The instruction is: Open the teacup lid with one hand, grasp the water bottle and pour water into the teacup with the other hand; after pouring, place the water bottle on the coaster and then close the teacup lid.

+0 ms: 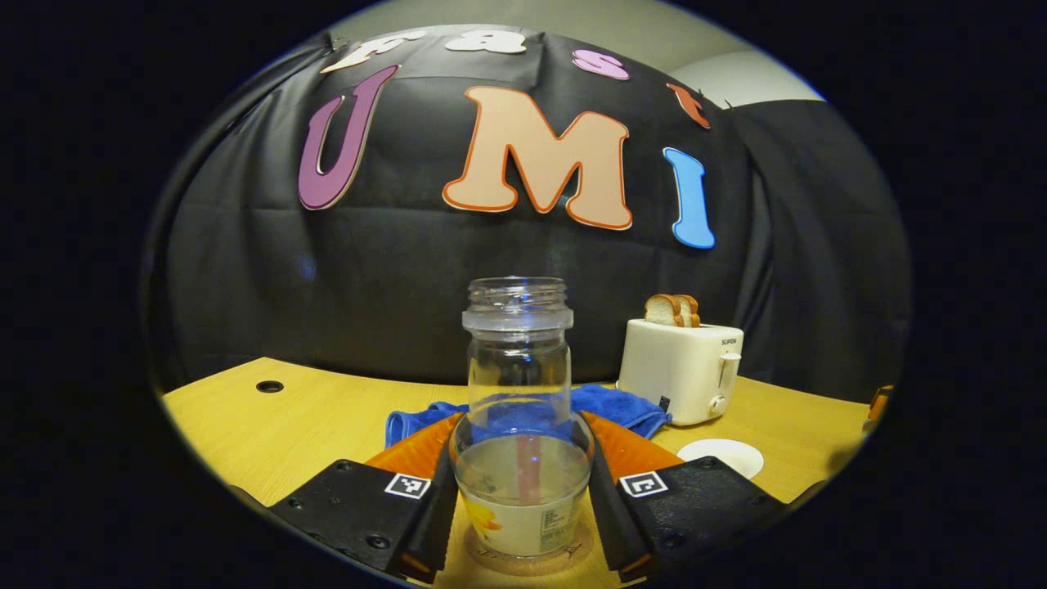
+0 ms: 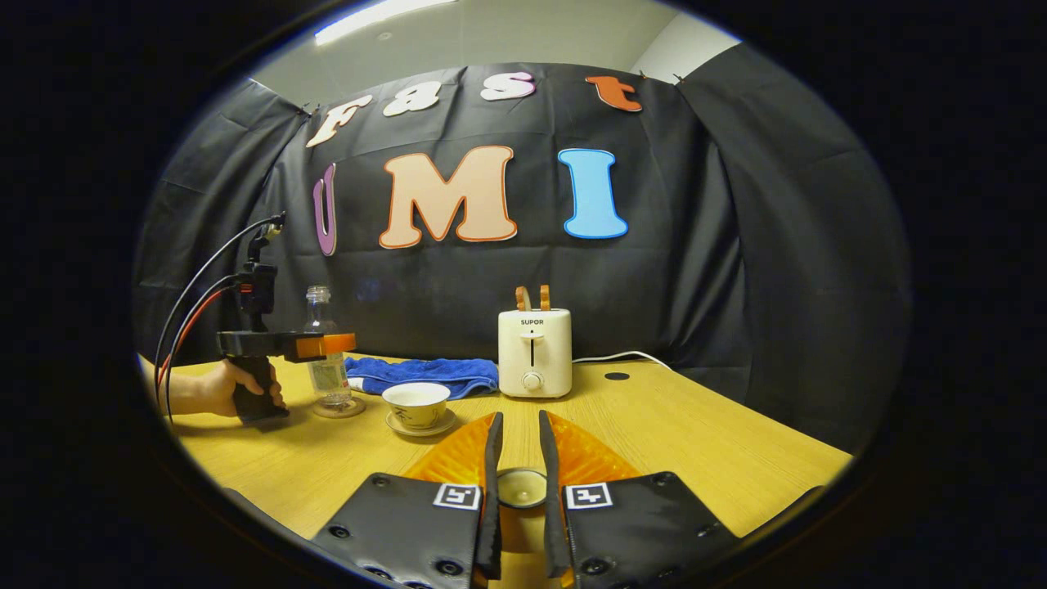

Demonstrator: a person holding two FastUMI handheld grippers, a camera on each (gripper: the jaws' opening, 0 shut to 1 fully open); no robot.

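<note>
Clear plastic water bottle [image 1: 520, 409], capless and part full, stands on its cork coaster [image 1: 527, 561] between the left gripper [image 1: 520, 507]'s fingers, which flank its slippery, top-heavy lower body; whether they press, I cannot tell. Rightward, the pale porcelain teacup [image 2: 416, 404] sits uncovered; the right gripper [image 2: 521, 501] clamps its fragile lid [image 2: 521, 487] by the rim.

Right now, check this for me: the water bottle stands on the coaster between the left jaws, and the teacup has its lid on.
Wrong on the lid. The right gripper view shows the teacup open on its saucer, with the lid held between the right gripper's jaws. The water bottle does stand on the coaster between the left gripper's jaws.
</note>
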